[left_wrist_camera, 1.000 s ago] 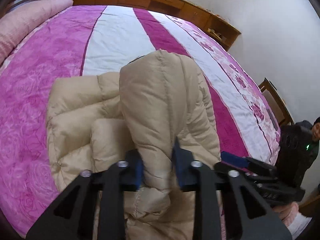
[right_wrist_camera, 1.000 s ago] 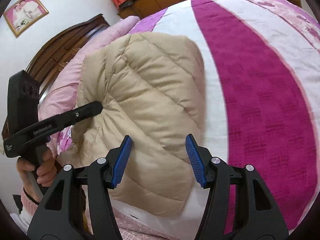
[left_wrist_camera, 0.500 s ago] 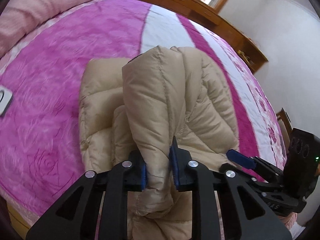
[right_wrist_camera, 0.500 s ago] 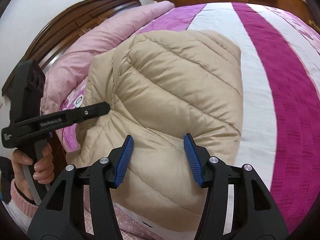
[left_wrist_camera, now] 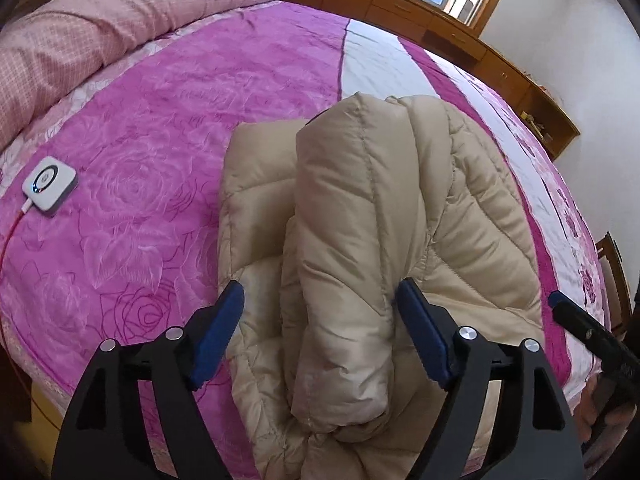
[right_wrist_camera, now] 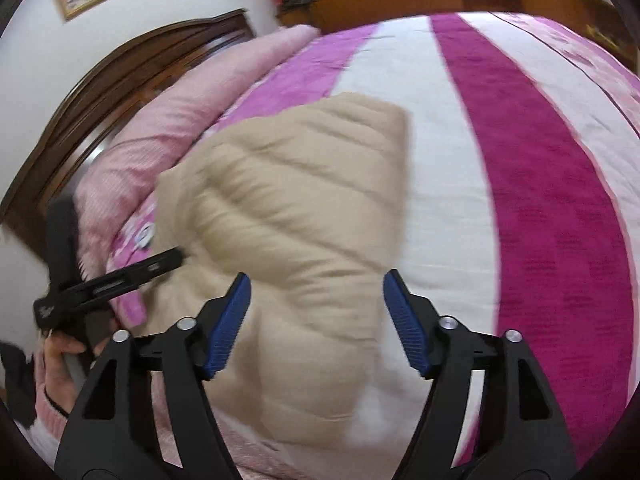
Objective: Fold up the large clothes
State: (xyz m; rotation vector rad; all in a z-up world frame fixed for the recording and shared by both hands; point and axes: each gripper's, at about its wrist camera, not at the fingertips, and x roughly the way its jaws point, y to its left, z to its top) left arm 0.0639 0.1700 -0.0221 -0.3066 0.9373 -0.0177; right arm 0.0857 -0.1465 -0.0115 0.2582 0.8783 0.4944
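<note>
A beige quilted down jacket (left_wrist_camera: 360, 220) lies folded in a bundle on the pink and white bed; it also shows in the right wrist view (right_wrist_camera: 296, 200). My left gripper (left_wrist_camera: 320, 320) is open, its blue pads on either side of a raised fold of the jacket without gripping it. My right gripper (right_wrist_camera: 316, 312) is open and empty, hovering above the jacket's near edge. The left gripper's black finger shows at the left of the right wrist view (right_wrist_camera: 120, 276); the right gripper's tip shows at the right edge of the left wrist view (left_wrist_camera: 580, 324).
A small white square device (left_wrist_camera: 50, 184) with a cord lies on the bedspread (left_wrist_camera: 160, 120) at left. A pink pillow (left_wrist_camera: 100, 28) lies along the headboard side. A wooden cabinet (left_wrist_camera: 440, 20) runs along the far wall. A chair (left_wrist_camera: 612, 272) stands at right.
My left gripper has opened and let go of the jacket fold it was pinching. The fold stays bunched. My right gripper has drawn back a little, still open.
</note>
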